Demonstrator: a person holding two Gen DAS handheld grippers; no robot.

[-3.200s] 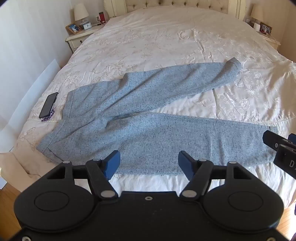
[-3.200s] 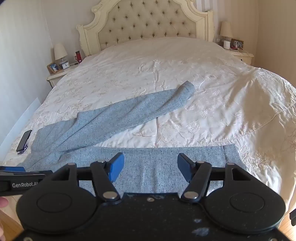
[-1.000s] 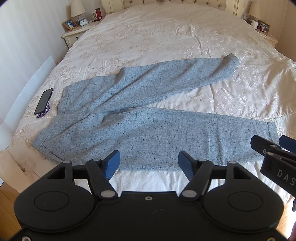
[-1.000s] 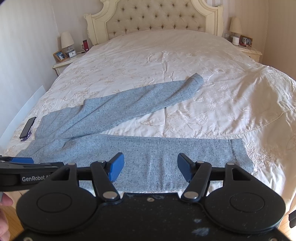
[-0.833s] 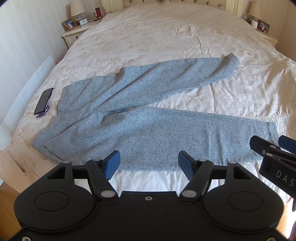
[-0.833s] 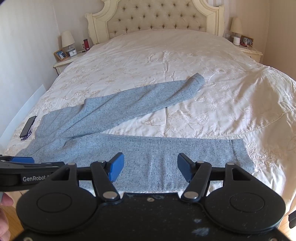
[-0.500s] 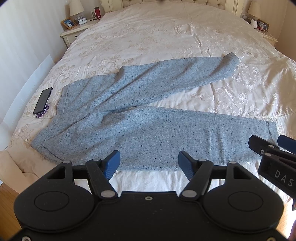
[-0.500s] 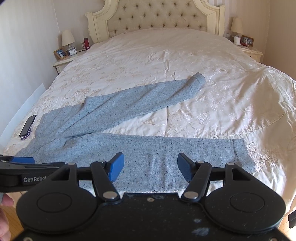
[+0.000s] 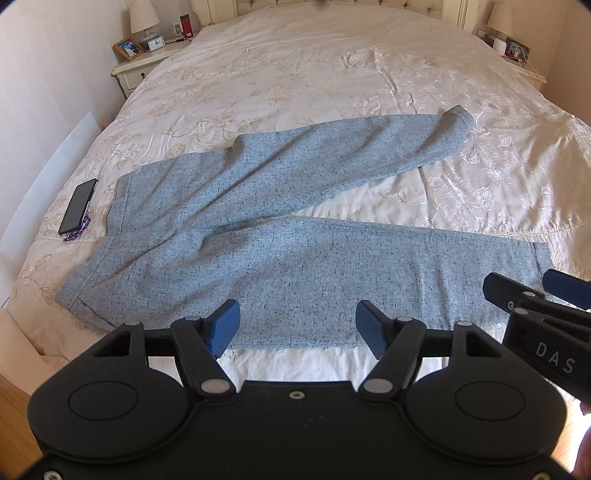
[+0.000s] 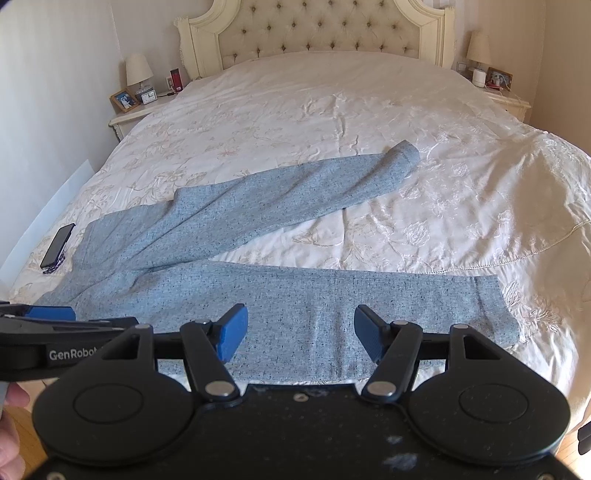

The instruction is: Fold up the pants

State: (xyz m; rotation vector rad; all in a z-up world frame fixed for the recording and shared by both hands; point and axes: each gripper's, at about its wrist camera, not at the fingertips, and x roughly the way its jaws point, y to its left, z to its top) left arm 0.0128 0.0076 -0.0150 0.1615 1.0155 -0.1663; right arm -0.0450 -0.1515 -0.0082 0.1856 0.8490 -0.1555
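Observation:
Grey-blue speckled pants [image 9: 295, 258] [image 10: 295, 291] lie spread flat on the bed, waist at the left, legs splayed to the right. The far leg angles up toward its cuff [image 9: 458, 118] [image 10: 404, 155]; the near leg runs along the bed's front edge to its cuff [image 10: 491, 302]. My left gripper [image 9: 297, 326] hovers open over the near leg's lower edge, nothing between its blue pads. My right gripper [image 10: 299, 332] hovers open above the same leg further right; it also shows at the right edge of the left wrist view [image 9: 543, 295].
A black phone [image 9: 77, 206] [image 10: 57, 245] lies on the cream bedspread [image 9: 332, 66] left of the waistband. Nightstands with lamps and photo frames flank the tufted headboard [image 10: 317, 29]. A white wall runs along the left. A hand [image 10: 11, 424] shows at the lower left.
Both views have crept slightly closer over the pants since three seconds ago. In the last second almost nothing has moved; both grippers stay open.

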